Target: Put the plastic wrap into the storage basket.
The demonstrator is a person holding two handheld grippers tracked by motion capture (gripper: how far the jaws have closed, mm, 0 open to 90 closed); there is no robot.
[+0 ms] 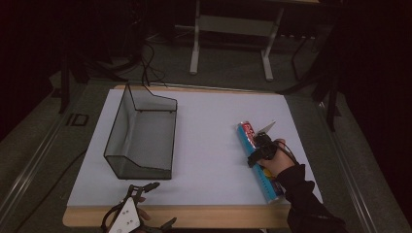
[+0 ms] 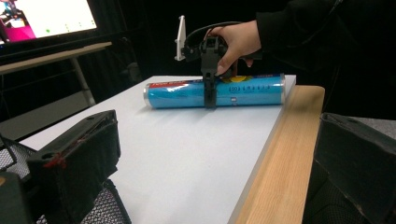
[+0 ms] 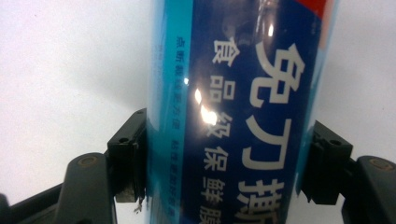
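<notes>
Left gripper (image 1: 150, 204) low at the near wooden table edge (image 1: 204, 216), jaws spread wide, nothing between them. Beyond its fingers, black wire-mesh basket (image 1: 141, 136). Farther right, right hand (image 1: 276, 164) reaching forward, wrist bent down; right gripper (image 1: 256, 149) clamped across the long blue cylindrical cling-film roll (image 1: 259, 165), lying flat on the white tabletop (image 1: 209, 141).

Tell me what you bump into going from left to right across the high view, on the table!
Wire mesh basket → left claw at the near edge, just right of the basket's middle → bare white tabletop → blue roll with the right claw closed around it.
</notes>
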